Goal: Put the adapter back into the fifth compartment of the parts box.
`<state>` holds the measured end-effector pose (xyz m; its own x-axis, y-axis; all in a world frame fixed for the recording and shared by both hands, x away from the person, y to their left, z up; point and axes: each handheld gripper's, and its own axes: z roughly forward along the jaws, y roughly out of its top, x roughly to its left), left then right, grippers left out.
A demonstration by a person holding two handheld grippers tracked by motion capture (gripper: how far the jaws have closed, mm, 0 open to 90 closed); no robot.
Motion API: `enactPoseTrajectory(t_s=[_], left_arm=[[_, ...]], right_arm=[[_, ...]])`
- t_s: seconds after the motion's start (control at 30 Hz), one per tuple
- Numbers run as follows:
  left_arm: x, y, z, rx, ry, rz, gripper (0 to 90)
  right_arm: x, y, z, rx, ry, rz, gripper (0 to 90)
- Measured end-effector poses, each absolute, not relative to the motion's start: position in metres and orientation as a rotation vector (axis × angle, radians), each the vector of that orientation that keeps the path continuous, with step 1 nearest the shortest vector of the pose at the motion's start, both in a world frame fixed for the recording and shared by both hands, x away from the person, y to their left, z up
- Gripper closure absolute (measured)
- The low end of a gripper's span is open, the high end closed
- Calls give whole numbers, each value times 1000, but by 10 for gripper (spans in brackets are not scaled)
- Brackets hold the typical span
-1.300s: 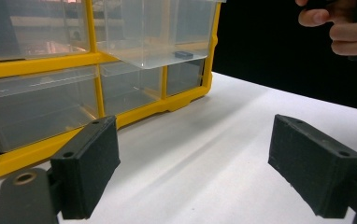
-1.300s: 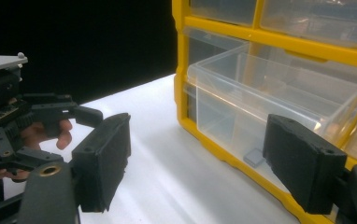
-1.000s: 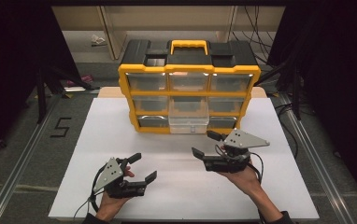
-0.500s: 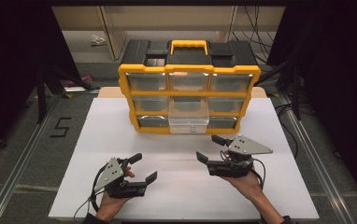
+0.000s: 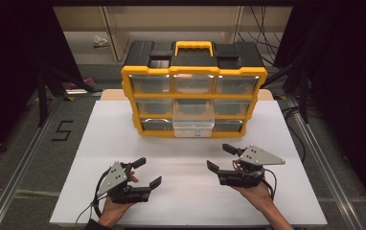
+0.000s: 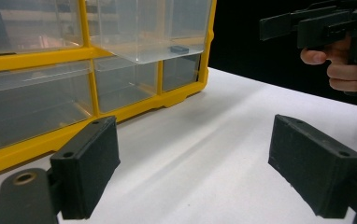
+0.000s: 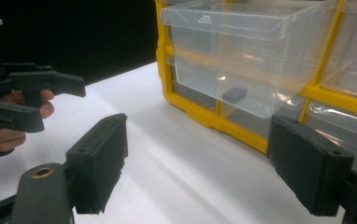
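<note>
Standing at the far side of the white table (image 5: 123, 139), the yellow organiser (image 5: 194, 88) has its middle drawer (image 5: 194, 125) of the bottom row pulled partly out toward the person. A small dark block (image 7: 235, 94) lies on the floor of that clear drawer. The left gripper (image 5: 142, 172) rests near the table's front edge with its jaws spread wide and nothing between them. The right gripper (image 5: 223, 157) sits to the right of it, well short of the organiser, its jaws likewise parted and empty. Both grippers point toward the organiser, apart from each other and from the open drawer.
</note>
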<state>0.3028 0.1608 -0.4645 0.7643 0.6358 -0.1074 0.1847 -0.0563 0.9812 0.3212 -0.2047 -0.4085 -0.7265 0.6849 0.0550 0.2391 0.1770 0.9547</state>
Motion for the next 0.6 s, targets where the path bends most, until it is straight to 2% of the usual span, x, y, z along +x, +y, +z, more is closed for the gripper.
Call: enactPoseTrajectory(t_s=[0.6], left_arm=[[303, 160, -465, 1626, 670, 405, 157]], right_arm=[[313, -211, -424, 878, 2074, 1544, 182]])
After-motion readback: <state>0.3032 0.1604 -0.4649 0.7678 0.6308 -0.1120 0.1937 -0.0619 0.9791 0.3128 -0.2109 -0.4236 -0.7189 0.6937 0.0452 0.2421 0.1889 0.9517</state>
